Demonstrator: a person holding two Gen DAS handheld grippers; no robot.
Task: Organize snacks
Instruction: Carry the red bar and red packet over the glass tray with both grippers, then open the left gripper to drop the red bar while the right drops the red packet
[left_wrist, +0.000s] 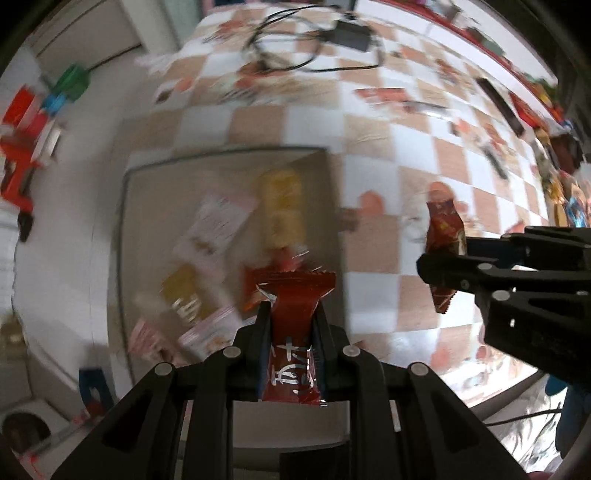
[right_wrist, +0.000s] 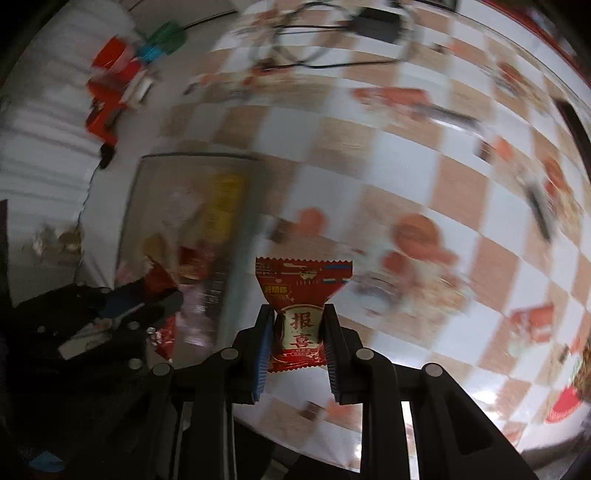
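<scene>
Gripping red snack packets, left gripper (left_wrist: 291, 314) and right gripper (right_wrist: 297, 321) hang near the filled tray (left_wrist: 127, 206).

A checkered tablecloth (left_wrist: 373, 140) covers the table beside seemingly pale floor (left_wrist: 74, 206).

The packets in the clear tray (left_wrist: 127, 229) are smeared by motion blur and their print cannot be read. The lower end of the red snack packet (left_wrist: 293, 332) is hidden between the fingers of the left gripper (left_wrist: 291, 314)
</scene>
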